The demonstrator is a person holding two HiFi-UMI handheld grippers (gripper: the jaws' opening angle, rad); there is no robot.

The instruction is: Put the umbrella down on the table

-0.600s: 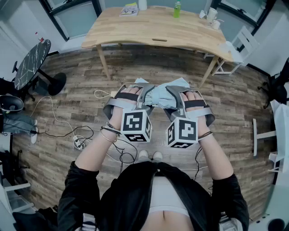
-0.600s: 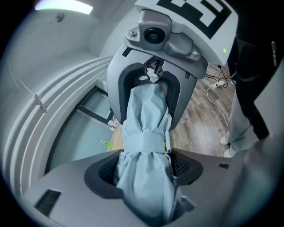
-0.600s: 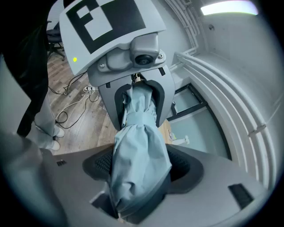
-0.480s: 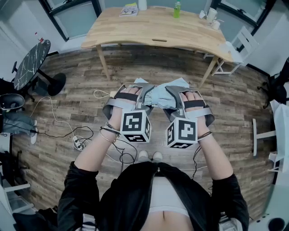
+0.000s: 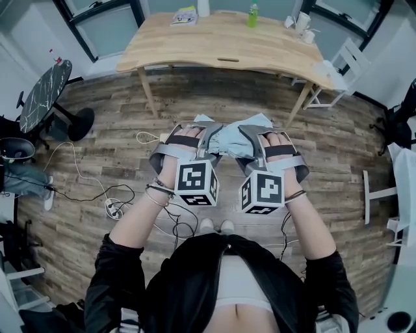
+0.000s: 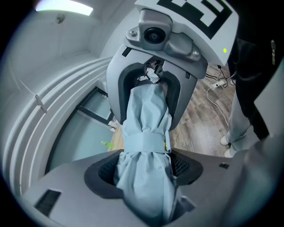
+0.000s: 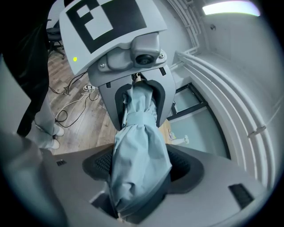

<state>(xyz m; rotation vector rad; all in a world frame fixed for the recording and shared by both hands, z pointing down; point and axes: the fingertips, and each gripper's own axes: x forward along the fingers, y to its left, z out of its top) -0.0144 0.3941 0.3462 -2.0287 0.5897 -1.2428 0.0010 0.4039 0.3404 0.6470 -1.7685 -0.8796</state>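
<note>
Dark and veined like marble, a round side table (image 5: 44, 91) stands at ten o'clock in the head view. Loose cables (image 5: 97, 192) trail over the plank floor (image 5: 195, 104) at nine o'clock.

Nearer the middle, the left gripper (image 6: 144, 173) is clamped on one end of the folded pale blue umbrella (image 5: 229, 140), its ribbed pads (image 6: 179, 165) pressing the cloth from both sides. A strap (image 6: 144, 144) of the same cloth wraps the bundle just beyond those jaws. The umbrella hangs in the air in front of the person's waist, stretched between the two tools, well short of the wooden table (image 5: 221, 42) at twelve o'clock.

On that table, a booklet (image 5: 185, 15) lies at the far edge. A green bottle (image 5: 252, 15) stands to its right, and white mugs (image 5: 303, 23) sit at one o'clock.

The right gripper (image 7: 140, 170) faces the left one and grips the other end of the umbrella, with the cloth bunched and filling its jaws. A white chair (image 5: 338, 71) stands at two o'clock, beside the table's right corner.
</note>
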